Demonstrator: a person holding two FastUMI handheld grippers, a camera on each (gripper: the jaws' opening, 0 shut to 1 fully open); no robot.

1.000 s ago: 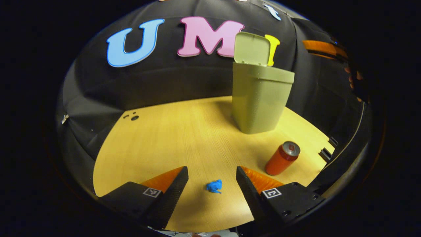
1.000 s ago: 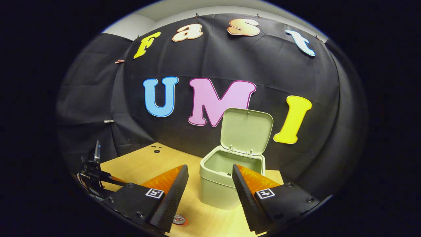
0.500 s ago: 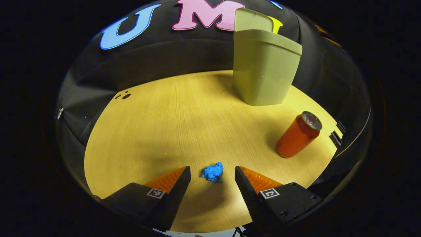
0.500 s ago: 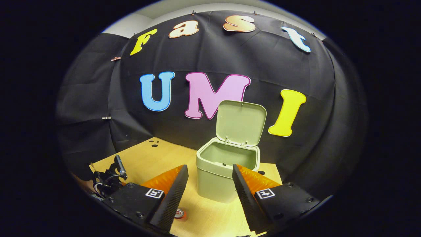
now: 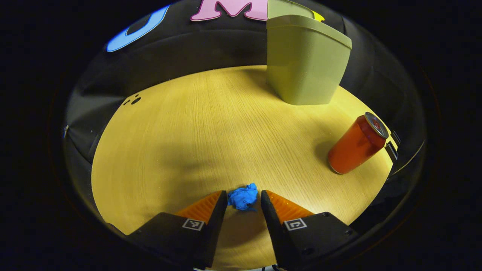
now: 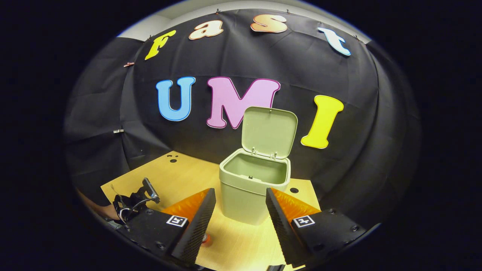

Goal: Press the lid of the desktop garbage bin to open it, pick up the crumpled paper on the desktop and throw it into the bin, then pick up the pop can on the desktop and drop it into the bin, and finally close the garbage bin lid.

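Two fingers of the left gripper (image 5: 243, 198) flank the blue paper ball (image 5: 243, 197) on the wooden desk (image 5: 196, 135), gap narrow, contact w/ the paper unclear. The bin (image 5: 305, 62) stands well beyond the paper, at the desk's far edge, lid (image 6: 268, 131) up. Orange can (image 5: 356, 144) upright betw. paper and bin, off to the right. Right gripper (image 6: 240, 197) hangs wide before the bin, holding nothing.

A light wooden tabletop (image 5: 196, 128) with visible grain fills the booth, lit warmly from above. Black cloth (image 6: 244, 56) walls it in behind and at both sides, with a pale wall (image 6: 158, 24) above its far left edge.
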